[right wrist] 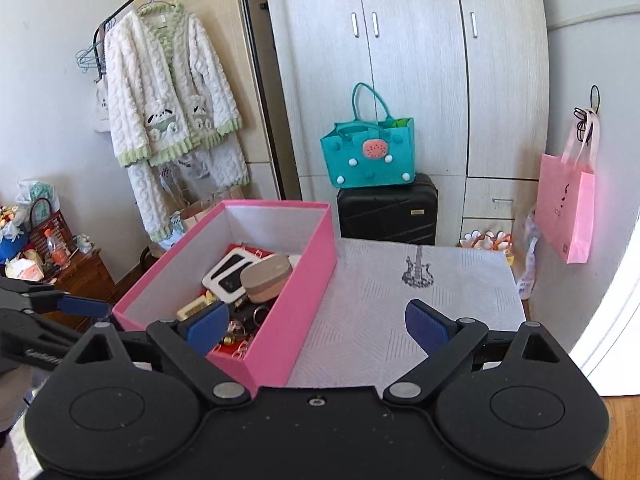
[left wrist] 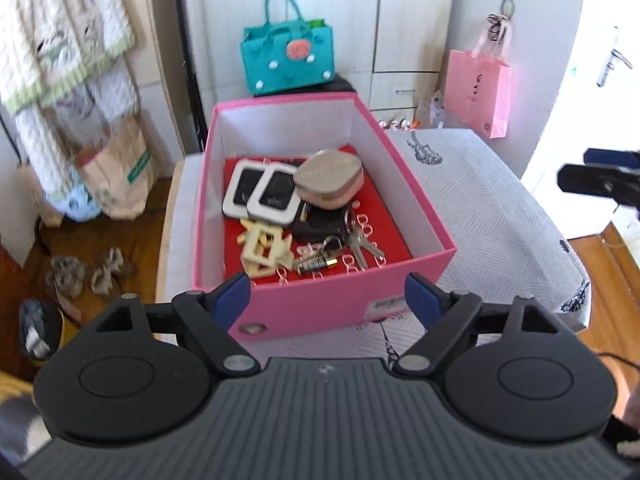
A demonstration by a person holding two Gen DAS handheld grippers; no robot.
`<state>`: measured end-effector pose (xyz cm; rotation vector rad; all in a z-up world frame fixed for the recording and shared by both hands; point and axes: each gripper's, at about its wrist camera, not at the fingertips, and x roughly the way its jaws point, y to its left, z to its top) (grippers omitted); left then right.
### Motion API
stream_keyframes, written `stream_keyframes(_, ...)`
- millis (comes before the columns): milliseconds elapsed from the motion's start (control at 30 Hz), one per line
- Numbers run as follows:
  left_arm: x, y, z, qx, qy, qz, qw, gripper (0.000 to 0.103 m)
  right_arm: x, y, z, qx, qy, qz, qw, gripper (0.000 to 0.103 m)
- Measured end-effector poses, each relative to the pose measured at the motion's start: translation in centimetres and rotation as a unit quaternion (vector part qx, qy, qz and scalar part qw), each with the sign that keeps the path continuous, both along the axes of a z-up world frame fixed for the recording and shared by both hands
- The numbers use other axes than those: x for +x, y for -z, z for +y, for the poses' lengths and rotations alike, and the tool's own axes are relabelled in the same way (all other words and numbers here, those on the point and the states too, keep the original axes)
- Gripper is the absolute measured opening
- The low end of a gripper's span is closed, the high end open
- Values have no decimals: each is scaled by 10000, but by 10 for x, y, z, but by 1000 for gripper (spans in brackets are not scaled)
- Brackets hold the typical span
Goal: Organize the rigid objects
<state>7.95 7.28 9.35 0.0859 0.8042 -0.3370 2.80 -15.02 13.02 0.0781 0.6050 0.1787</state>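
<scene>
A pink box stands on the table with a grey patterned cloth. Inside it lie two white-framed black devices, a beige case, a cream clip, a black item with keys, a padlock and a battery. My left gripper is open and empty, just before the box's near wall. My right gripper is open and empty, over the box's near right corner. The right gripper shows at the right edge of the left wrist view.
A teal handbag sits on a black suitcase behind the table, before a wardrobe. A pink paper bag hangs at right. A white robe hangs at left. Paper bags and slippers lie on the floor left.
</scene>
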Motion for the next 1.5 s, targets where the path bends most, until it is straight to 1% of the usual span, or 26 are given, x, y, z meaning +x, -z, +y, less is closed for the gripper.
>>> stream_keyframes(133,-6,10,-6,-41,-75,-59,9999,84,-7,4,1,30,25,61,10000,97)
stream_keyframes(200,-7,11,-11,-59,-48,3,10000,86,-11,7,1,-1,65,40,10000,97)
stream_keyframes(267,-10,13,-13,-211,-139,62,9997,92,-14,10,0,-7,138,11,9999,97)
stream_keyframes(333,-15,15,-15,-357,-270,-5,9990,95,-16,12,-1,-19,219,-9,9998,97)
stream_keyframes(433,-22,16,-17,-314,-550,-176,9978,95,-20,16,-2,-46,332,-22,9994,97)
stream_keyframes(500,-27,15,-19,-119,-876,-417,9952,99,-21,19,-4,-62,397,-19,9992,97)
stream_keyframes(567,-30,15,-19,69,-1073,-557,9926,101,-24,23,-4,-77,452,-13,9989,97)
stream_keyframes(667,-30,15,-19,201,-1199,-648,9905,101,-28,27,-6,-44,534,-16,9986,97)
stream_keyframes(767,-28,17,-15,90,-1355,-582,9890,101,-34,29,-8,-27,603,-28,9982,97)
stream_keyframes(867,-28,20,-15,-86,-1283,-434,9907,101,-39,30,-7,-92,636,-58,9979,97)
stream_keyframes(1000,-31,24,-21,-63,-1161,-336,9926,101,-43,29,-8,-42,662,-66,9978,97)
stream_keyframes(1300,-46,22,-33,15,-893,-419,9951,101,-45,33,-8,-11,635,-62,9980,97)
stream_keyframes(1500,-51,23,-31,-15,-976,-495,9940,101,-48,37,-6,-83,668,-93,9977,97)
